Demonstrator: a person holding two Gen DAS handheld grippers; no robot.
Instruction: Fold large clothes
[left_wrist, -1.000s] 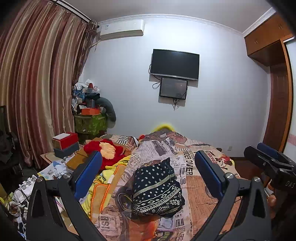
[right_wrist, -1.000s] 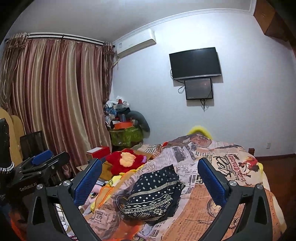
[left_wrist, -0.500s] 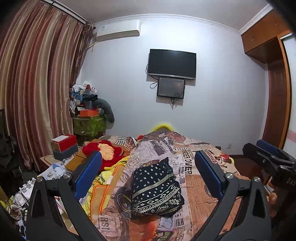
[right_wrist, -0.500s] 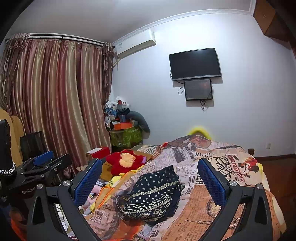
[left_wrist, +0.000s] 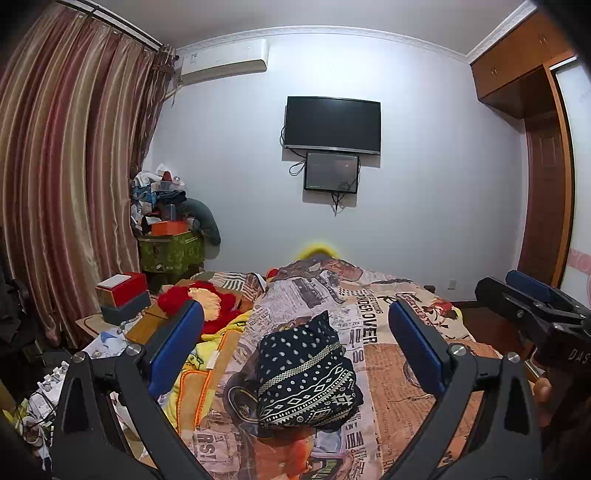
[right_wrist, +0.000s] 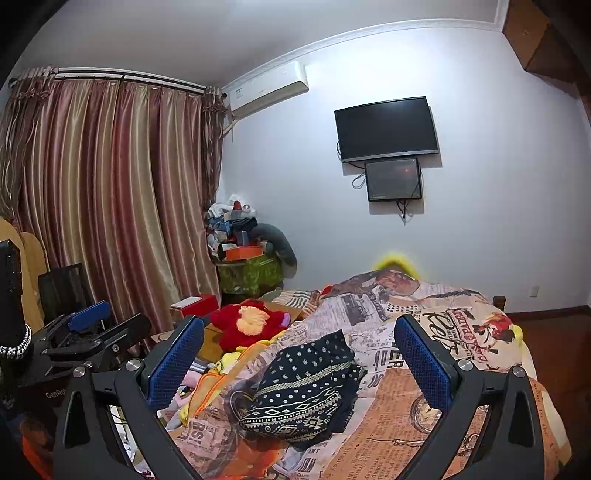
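Observation:
A dark navy garment (left_wrist: 306, 373) with white dots and geometric bands lies bunched on the bed (left_wrist: 399, 402), whose cover is printed like newspaper. My left gripper (left_wrist: 295, 343) hovers above and short of the garment, open, nothing between its blue pads. In the right wrist view the same garment (right_wrist: 306, 387) lies ahead, and my right gripper (right_wrist: 299, 358) is likewise open and apart from it. The right gripper (left_wrist: 532, 306) shows at the right edge of the left wrist view; the left gripper (right_wrist: 92, 328) shows at the left of the right wrist view.
A red plush toy (left_wrist: 199, 302) and a yellow blanket (left_wrist: 207, 354) lie on the bed's left side. Red and grey boxes (left_wrist: 122, 295) sit on a low table by the striped curtain (left_wrist: 62, 184). A cluttered green box (left_wrist: 170, 251) stands in the corner. A wardrobe (left_wrist: 543, 155) is at right.
Both views have tilted up slightly, so the garment sits a little lower in frame. Both grippers stay open and nothing on the bed has moved.

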